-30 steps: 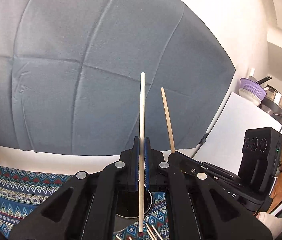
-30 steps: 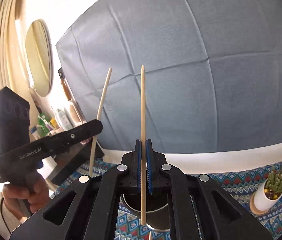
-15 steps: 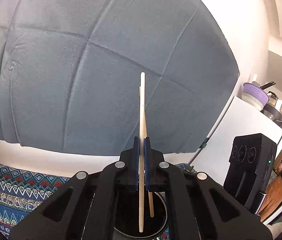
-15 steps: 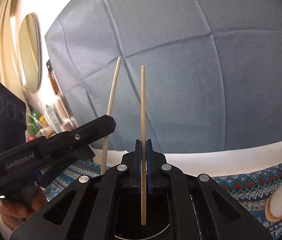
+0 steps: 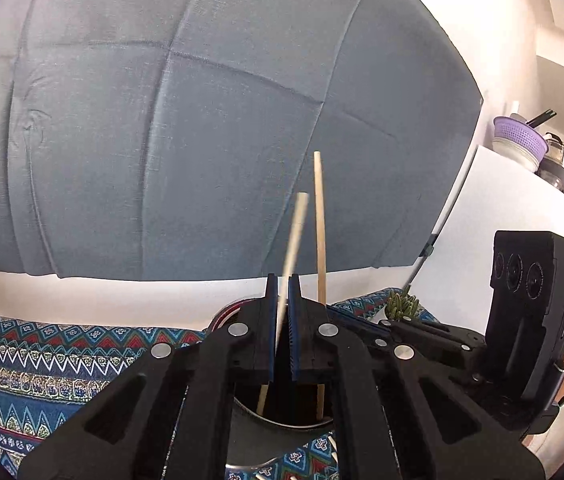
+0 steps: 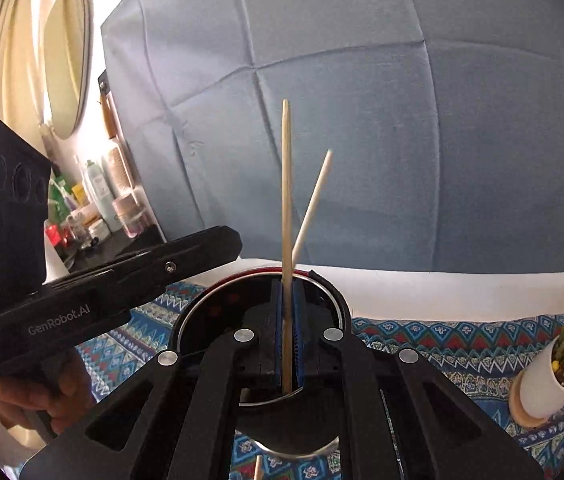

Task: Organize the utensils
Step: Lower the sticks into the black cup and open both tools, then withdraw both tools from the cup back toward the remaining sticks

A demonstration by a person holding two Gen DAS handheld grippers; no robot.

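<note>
A round metal cup (image 6: 334, 296) with a dark inside stands on the patterned cloth, right under both grippers; its rim shows in the left wrist view (image 5: 282, 426). My left gripper (image 5: 281, 280) has opened a little; the pale chopstick (image 5: 294, 236) leans blurred between its pads, its lower end in the cup. My right gripper (image 6: 288, 284) is shut on a wooden chopstick (image 6: 286, 184) held upright over the cup. That stick shows in the left wrist view (image 5: 319, 220). The pale chopstick shows leaning in the right wrist view (image 6: 314, 204).
A patterned cloth (image 5: 42, 360) covers the table, a grey-blue sheet (image 5: 162, 140) hangs behind. A small cactus in a white pot (image 6: 554, 376) stands right of the cup. Loose chopstick ends (image 6: 257, 468) lie in front of the cup. Bottles (image 6: 98, 188) crowd a shelf at left.
Both grippers came lower over the cup. My left gripper's jaws parted and the pale chopstick tipped to the right, dropping into the cup. The right gripper still grips its stick.
</note>
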